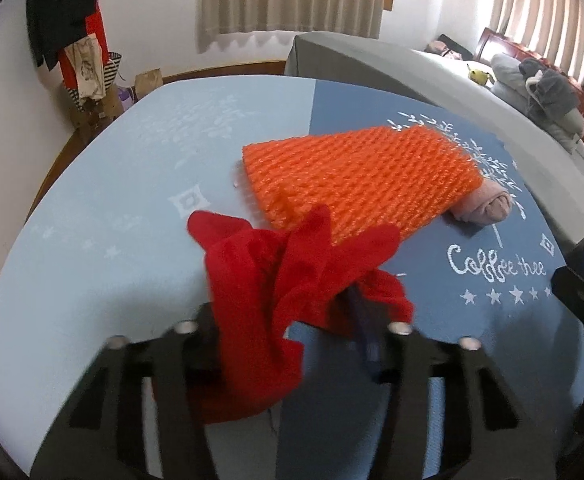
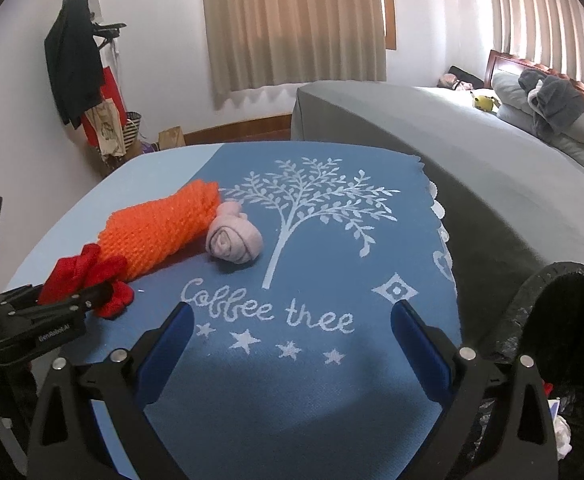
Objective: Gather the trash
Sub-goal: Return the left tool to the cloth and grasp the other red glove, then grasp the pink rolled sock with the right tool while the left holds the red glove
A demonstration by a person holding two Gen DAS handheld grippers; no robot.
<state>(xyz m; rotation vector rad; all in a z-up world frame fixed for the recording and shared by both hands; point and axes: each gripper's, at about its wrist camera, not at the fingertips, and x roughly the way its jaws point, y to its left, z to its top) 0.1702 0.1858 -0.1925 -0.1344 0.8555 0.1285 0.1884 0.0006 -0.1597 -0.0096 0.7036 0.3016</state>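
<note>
1. Red cloth scrap point(image 1: 292, 280): a crumpled piece of red fabric lying on the blue desk point(image 1: 92, 220), bunched right between the fingers of the left gripper point(image 1: 292, 336).
2. Left fingers: in the right wrist view they look pinched onto the red cloth scrap, with fabric bulging out on both sides of the tips. I read this as a grip on the cloth rather than a hover above it.
3. Right gripper point(image 2: 292, 320): its blue-padded fingers stand wide apart with only bare desk and the "Coffee tree" print between them. It holds nothing.
4. Other trash: beyond the left fingertips, touching the red cloth, lies an orange foam net point(image 1: 356, 176), and at its far end a rolled pink wad point(image 2: 234, 240). The wad sits ahead and left of the right fingers.
5. Bin: a black-lined trash bin point(image 2: 564, 320) stands just off the desk edge, beside the right-hand finger of the right gripper.
6. Step in hand: probably the pick-up of the first piece, with the lift not yet made.
7. Next move: likely calls for raising the cloth clear of the orange net, so it does not drag along, then carrying it across to the bin.
</note>
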